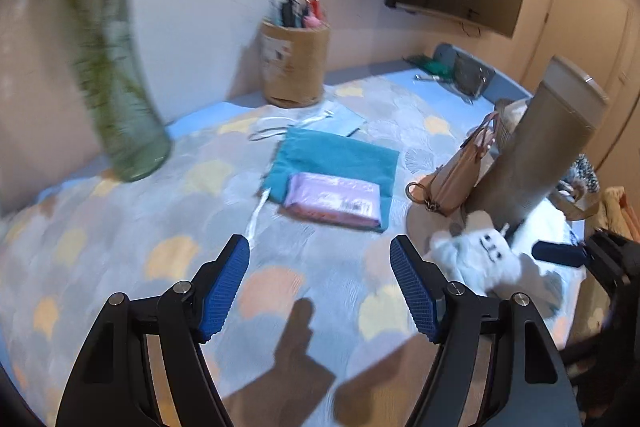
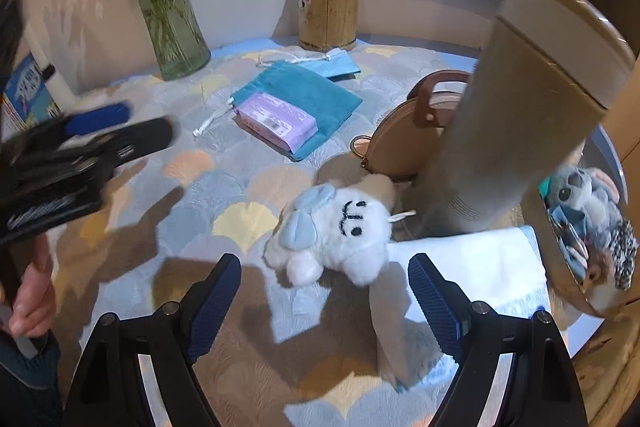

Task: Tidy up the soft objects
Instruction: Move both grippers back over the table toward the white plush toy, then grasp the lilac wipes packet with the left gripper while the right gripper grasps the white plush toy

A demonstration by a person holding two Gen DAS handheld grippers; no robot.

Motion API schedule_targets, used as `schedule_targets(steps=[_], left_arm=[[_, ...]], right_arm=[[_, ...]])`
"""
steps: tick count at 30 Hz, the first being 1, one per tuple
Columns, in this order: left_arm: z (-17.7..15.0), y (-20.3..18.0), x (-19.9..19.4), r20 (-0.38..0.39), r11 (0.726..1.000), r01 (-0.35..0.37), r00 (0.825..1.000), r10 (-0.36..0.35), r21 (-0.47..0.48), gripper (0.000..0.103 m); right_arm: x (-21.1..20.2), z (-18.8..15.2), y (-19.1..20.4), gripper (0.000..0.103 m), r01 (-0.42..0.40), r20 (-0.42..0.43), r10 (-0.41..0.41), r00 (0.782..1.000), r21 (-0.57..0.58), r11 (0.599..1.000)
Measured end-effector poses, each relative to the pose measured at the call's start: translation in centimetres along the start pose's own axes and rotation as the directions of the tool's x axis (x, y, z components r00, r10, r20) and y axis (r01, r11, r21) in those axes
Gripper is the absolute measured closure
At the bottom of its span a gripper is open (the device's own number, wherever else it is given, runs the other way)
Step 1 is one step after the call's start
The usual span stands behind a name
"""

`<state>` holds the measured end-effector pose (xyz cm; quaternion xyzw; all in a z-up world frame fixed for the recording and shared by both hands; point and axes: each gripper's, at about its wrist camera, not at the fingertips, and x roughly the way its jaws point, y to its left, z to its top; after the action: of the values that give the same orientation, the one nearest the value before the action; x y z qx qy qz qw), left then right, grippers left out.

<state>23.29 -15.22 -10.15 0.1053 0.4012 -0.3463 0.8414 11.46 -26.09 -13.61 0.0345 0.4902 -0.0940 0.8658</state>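
Observation:
A white plush toy (image 2: 340, 231) with pale blue ears lies on the patterned tablecloth, just ahead of my open, empty right gripper (image 2: 324, 291). It also shows in the left wrist view (image 1: 480, 259), right of my open, empty left gripper (image 1: 320, 283). The left gripper appears in the right wrist view (image 2: 100, 135) at the left, held in a hand. A teal pouch (image 1: 340, 155) with a purple tissue pack (image 1: 336, 201) on it lies mid-table. A white folded cloth (image 2: 480, 263) lies by the right gripper. A basket (image 2: 560, 247) at the right holds several plush toys (image 2: 580, 195).
A tall beige cylinder (image 2: 520, 99) stands right of the toy, with a tan round handbag (image 2: 404, 131) behind it. A glass vase (image 2: 176, 27) with stems and a wooden pen holder (image 2: 328, 15) stand at the back by the wall. A blue face mask (image 2: 336, 65) lies near the holder.

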Motion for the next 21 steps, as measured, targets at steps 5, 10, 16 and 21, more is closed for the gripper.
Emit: schedule_targets(steps=[5,10,16,21], left_arm=[[2.0,-0.7,5.4,-0.068,0.998,0.055,0.996,-0.054,0.013,0.032],[2.8,-2.0,8.9,-0.095,0.996,-0.008,0.995,0.016,0.091,0.032],[2.7,-0.2,8.4,-0.082,0.996,-0.074,0.994,0.079,0.058,0.033],[1.8,3.2,7.0,-0.102,0.998,-0.069,0.992,0.069,-0.003,0.034]], right_arm=[[2.1,-0.2,0.0,0.018,0.019,-0.007,-0.019,1.0,-0.016,1.0],[3.2,0.4,0.0,0.018,0.035,0.006,-0.035,0.999,-0.064,0.997],[4.6,1.1,1.2,0.014,-0.016,-0.007,0.015,1.0,-0.122,0.992],[4.8,0.8,1.6,0.01,-0.094,0.002,0.095,0.996,-0.127,0.987]])
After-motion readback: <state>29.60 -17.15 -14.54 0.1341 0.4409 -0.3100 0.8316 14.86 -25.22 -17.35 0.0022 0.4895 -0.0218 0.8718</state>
